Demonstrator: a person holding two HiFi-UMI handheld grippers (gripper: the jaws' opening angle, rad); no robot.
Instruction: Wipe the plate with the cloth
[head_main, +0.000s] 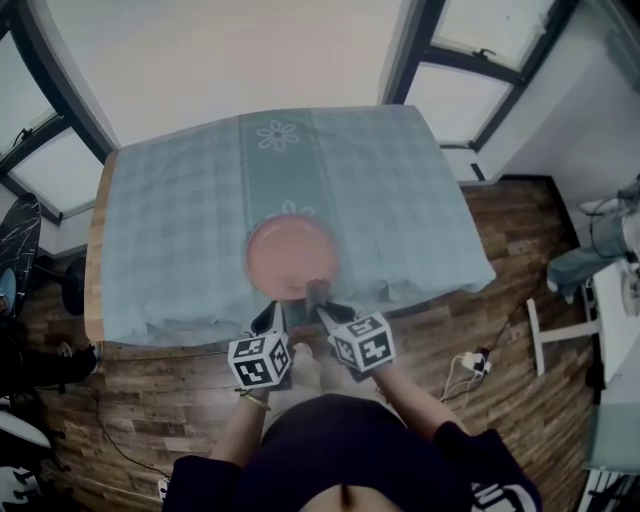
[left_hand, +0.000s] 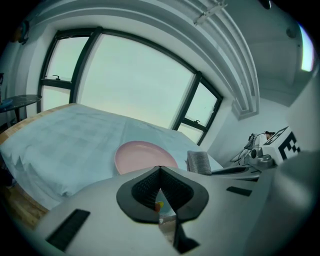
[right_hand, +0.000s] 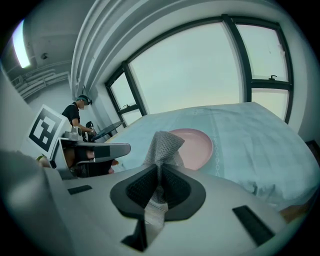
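The right gripper (right_hand: 159, 172) pinches the grey woven cloth (right_hand: 164, 144) upright, ready for wiping the round pink plate (head_main: 290, 255) at frame centre; the left gripper (left_hand: 160, 175) is clenched empty

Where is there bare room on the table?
Tablecloth is bare left of the plate, right of it and beyond it. Crowded only at the near edge: left gripper, right gripper and cloth.
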